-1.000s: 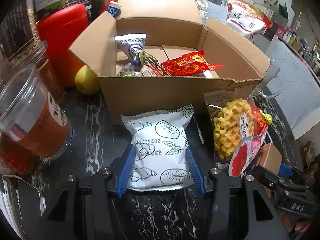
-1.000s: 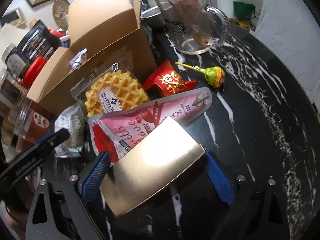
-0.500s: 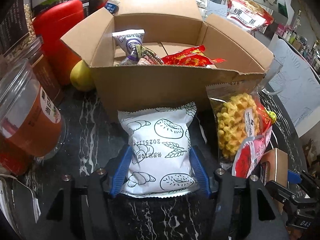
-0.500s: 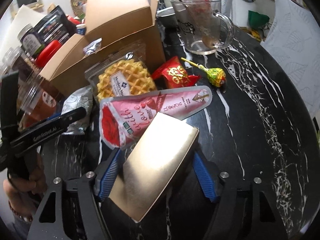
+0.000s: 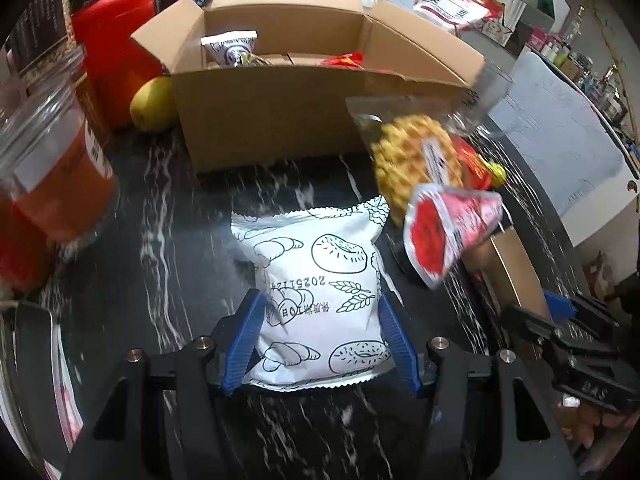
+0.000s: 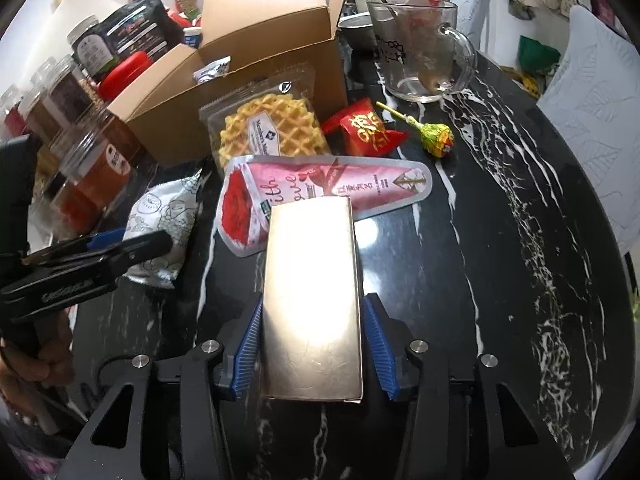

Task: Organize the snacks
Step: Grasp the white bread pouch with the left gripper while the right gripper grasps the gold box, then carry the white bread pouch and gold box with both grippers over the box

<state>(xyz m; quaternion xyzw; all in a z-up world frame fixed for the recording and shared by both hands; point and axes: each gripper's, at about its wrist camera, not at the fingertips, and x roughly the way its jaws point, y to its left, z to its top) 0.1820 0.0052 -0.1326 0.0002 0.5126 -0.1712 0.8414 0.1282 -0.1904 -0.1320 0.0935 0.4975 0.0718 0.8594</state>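
One white bread packet (image 5: pixel 316 300), printed with line drawings of rolls and croissants, sits between the blue pads of the left gripper (image 5: pixel 322 336), which press against both its sides; it is above or on the black marble table (image 5: pixel 168 240), a little way in front of the cardboard box (image 5: pixel 280 120). One flat gold box (image 6: pixel 314 300) lies lengthwise between the pads of the right gripper (image 6: pixel 312 350), which close on its two long edges. Its far end overlaps one pink cone-shaped packet (image 6: pixel 320 188) lying on the table.

Behind the pink packet, one clear-bagged waffle (image 6: pixel 272 132) leans against the front wall of the cardboard box. Just right of the waffle lies one red candy wrapper (image 6: pixel 366 132), and beside that one lollipop (image 6: pixel 436 138) with a yellow-green wrapped head.

The cardboard box stands open, flaps raised. In the left wrist view two things show inside for certain: one white-and-purple sachet (image 5: pixel 232 48) and one red wrapper (image 5: pixel 344 60); the rest is hidden by the front wall.

One glass mug (image 6: pixel 420 52) with a spoon in it stands to the right of the box. On the left, one yellow fruit (image 5: pixel 154 100) rests against the box's corner, next to one red container (image 5: pixel 116 48) and several clear jars (image 6: pixel 100 148), whose exact count I cannot tell.
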